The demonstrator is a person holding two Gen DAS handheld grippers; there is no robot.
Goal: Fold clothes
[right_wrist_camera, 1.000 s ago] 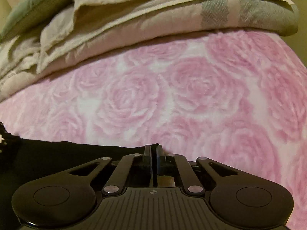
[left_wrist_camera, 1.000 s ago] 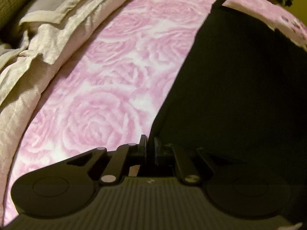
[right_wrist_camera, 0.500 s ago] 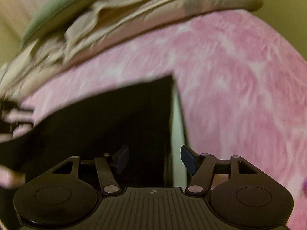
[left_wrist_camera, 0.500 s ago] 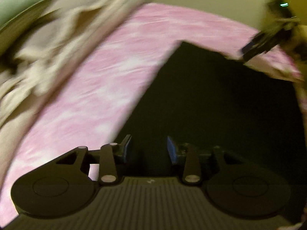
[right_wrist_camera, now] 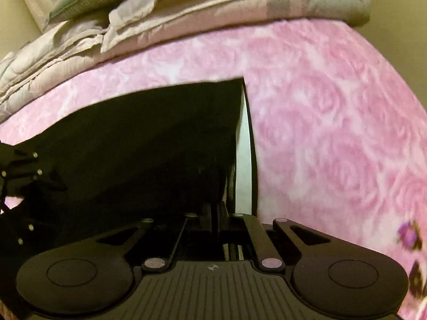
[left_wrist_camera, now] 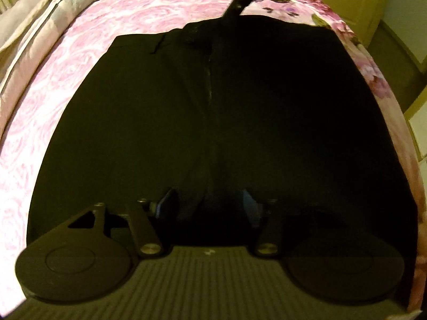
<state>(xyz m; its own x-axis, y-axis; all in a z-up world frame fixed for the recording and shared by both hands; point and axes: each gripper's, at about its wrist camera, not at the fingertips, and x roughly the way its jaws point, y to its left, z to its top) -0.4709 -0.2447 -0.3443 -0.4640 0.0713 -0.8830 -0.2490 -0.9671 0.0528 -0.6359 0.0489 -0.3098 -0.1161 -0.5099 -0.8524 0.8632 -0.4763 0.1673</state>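
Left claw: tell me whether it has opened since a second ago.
Yes. The left claw was shut at the black garment's edge; now its fingers stand wide apart over the fabric.

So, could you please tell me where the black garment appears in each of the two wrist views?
Left wrist view: the black garment fills the centre, spread flat from the open left claw to the far edge.
Right wrist view: it covers the left-centre, with its corner running into the right claw.
Shared landmark: the pink rose-patterned bedspread beneath it.
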